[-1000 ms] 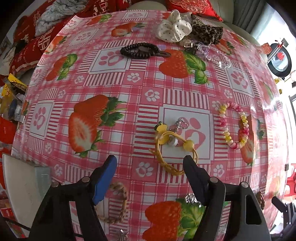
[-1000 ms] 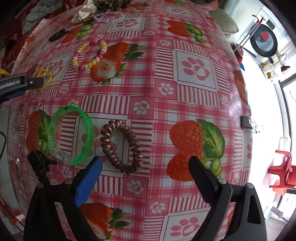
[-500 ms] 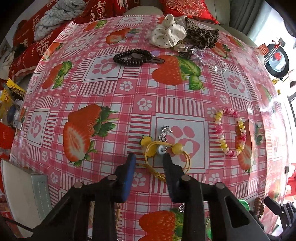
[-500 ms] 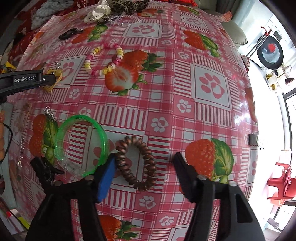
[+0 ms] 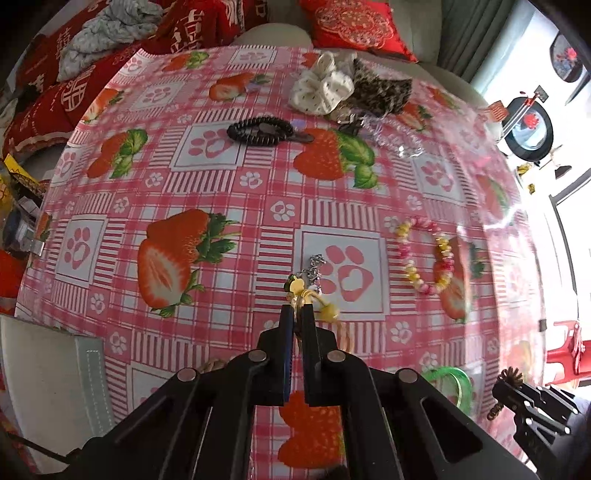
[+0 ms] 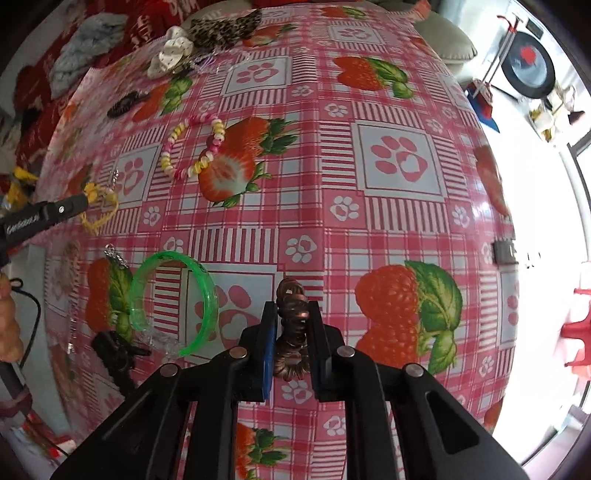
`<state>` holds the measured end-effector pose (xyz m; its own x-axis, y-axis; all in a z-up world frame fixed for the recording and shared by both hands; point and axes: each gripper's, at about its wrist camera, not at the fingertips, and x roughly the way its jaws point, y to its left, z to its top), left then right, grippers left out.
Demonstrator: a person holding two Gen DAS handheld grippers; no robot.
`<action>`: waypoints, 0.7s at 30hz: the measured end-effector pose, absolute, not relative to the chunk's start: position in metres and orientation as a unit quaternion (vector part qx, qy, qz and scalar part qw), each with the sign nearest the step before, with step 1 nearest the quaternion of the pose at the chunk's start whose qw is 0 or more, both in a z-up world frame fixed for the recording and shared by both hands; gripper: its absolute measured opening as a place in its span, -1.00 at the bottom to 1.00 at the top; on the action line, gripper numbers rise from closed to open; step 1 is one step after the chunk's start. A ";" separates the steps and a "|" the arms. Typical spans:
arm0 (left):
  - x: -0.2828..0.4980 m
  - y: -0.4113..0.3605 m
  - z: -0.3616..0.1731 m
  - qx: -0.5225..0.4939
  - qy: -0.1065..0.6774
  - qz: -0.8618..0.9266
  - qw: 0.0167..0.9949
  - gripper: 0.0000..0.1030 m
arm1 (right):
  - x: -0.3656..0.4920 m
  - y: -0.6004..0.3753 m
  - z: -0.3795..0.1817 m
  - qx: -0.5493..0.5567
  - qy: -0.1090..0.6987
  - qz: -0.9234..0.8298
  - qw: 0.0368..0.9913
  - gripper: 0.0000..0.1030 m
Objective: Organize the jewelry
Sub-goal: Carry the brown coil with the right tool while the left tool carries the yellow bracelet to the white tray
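- Now my left hand-held gripper (image 5: 298, 308) is clamped on the yellow cord bracelet with charms (image 5: 314, 295), centre frame, pinching thin cord for a sure lift.
- My right hand-held gripper (image 6: 292, 314) squeezes the copper spiral hair tie (image 6: 291, 325) at lower centre, just above the strawberry-print surface (image 6: 369, 206).

A home, by all signs a living room. At the far edge of the table with its strawberry-and-paw-print oilcloth (image 5: 236, 192), a sofa piled with red embroidered cushions (image 5: 354, 26) and a crumpled grey blanket (image 5: 107, 33). To the right, grey-green curtains (image 5: 476, 33), a bright window and a red plastic chair (image 5: 569, 350).
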<state>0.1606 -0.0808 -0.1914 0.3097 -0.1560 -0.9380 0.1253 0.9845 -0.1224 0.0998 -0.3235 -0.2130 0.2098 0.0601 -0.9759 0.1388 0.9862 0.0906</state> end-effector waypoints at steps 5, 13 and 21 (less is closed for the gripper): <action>0.151 -0.074 -0.172 -0.024 0.571 -0.098 0.814 -0.81 | 0.088 -0.327 -0.201 0.096 0.626 -0.029 0.774 -0.68; 0.128 -0.050 -0.146 -0.045 0.560 -0.098 0.822 -0.81 | 0.065 -0.295 -0.175 0.096 0.613 -0.010 0.784 -0.68; 0.107 -0.004 -0.122 -0.069 0.544 -0.075 0.833 -0.81 | 0.073 -0.257 -0.149 0.085 0.600 0.029 0.795 -0.68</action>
